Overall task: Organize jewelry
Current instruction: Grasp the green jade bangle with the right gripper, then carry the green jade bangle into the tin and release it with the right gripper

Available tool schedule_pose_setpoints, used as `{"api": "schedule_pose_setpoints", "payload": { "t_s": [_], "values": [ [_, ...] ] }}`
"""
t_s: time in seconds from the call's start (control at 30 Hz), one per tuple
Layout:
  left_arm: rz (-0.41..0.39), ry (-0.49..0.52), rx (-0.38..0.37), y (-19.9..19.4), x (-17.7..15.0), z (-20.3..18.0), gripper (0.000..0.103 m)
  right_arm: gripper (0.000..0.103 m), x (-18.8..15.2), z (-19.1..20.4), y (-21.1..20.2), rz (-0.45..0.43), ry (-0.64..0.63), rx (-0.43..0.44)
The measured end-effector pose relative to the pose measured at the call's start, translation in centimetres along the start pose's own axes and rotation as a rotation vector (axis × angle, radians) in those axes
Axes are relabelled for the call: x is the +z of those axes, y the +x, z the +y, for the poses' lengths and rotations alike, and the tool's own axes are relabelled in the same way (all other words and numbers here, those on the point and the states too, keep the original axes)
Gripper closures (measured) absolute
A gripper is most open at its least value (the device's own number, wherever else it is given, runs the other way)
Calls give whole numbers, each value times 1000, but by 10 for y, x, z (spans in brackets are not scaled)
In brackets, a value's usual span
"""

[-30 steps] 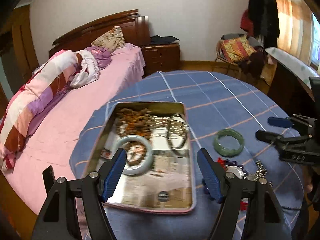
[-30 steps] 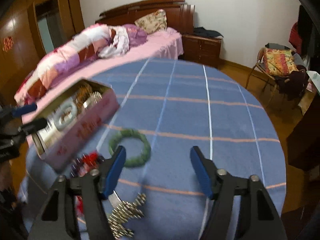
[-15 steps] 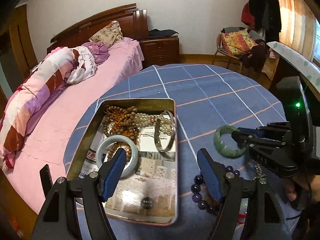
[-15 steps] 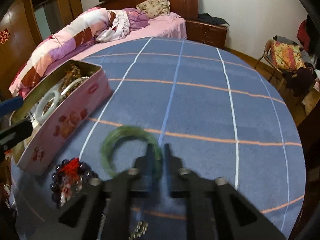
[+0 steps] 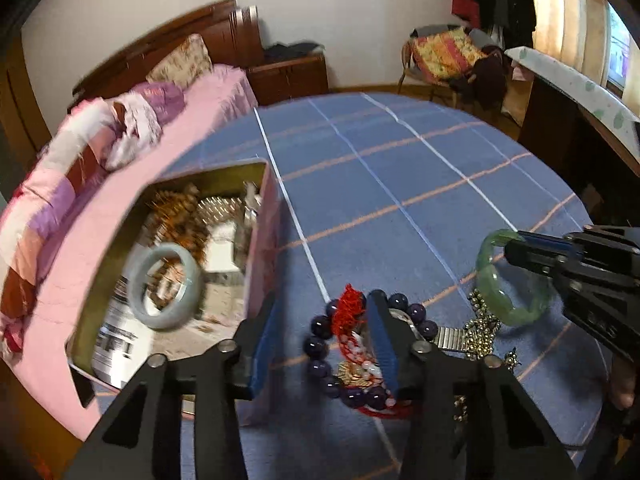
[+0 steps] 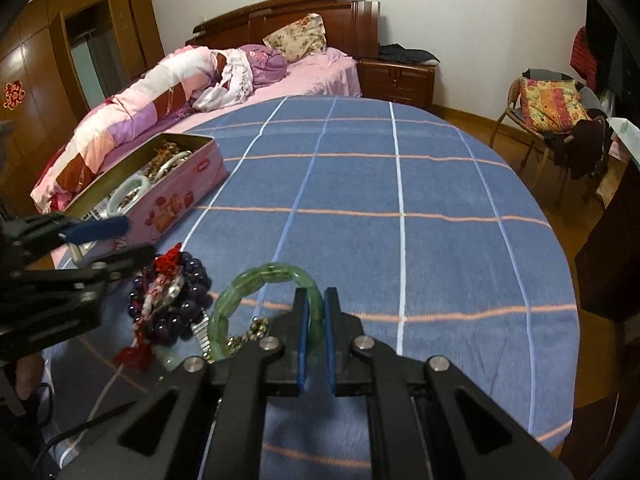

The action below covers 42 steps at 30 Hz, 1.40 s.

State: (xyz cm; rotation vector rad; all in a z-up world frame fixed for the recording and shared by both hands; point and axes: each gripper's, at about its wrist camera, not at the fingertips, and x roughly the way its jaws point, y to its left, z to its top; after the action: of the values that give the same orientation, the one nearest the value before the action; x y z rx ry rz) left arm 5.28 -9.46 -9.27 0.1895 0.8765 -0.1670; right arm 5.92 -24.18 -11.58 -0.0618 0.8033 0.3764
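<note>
My right gripper (image 6: 315, 312) is shut on the green jade bangle (image 6: 256, 280), which is tilted up off the blue cloth; the bangle also shows in the left wrist view (image 5: 490, 280). My left gripper (image 5: 322, 334) is open, its fingers astride the red tassel and dark purple bead bracelet (image 5: 348, 352) in the jewelry pile (image 6: 168, 304). The pink tin (image 5: 262, 240) holds a pale bangle (image 5: 164, 280), brown beads and metal bracelets. It sits left of the pile (image 6: 172, 200).
A metal watch band and gold chain (image 5: 472, 328) lie by the pile. The round table (image 6: 400, 200) with blue plaid cloth stands against a pink bed (image 6: 280, 76). A chair with cushions (image 6: 552, 108) stands at the right.
My right gripper closed on the green bangle and tipped it up. My left gripper moved right from over the tin to the bead pile, its fingers closer together.
</note>
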Motion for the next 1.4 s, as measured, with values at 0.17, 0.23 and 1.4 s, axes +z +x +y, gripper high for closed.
{"api": "schedule_pose_setpoints", "payload": {
  "t_s": [0.17,0.23,1.4],
  "values": [
    [30,21,-19,8,-4,-10,60,93,-1,3,-2,-21,3,14],
    [41,20,-8,14,-5,-9,85,93,-1,4,-3,-31,0,16],
    [-397,-78,-13,-175,62,102,103,93,78,82,-66,-227,-162,82]
  ]
}}
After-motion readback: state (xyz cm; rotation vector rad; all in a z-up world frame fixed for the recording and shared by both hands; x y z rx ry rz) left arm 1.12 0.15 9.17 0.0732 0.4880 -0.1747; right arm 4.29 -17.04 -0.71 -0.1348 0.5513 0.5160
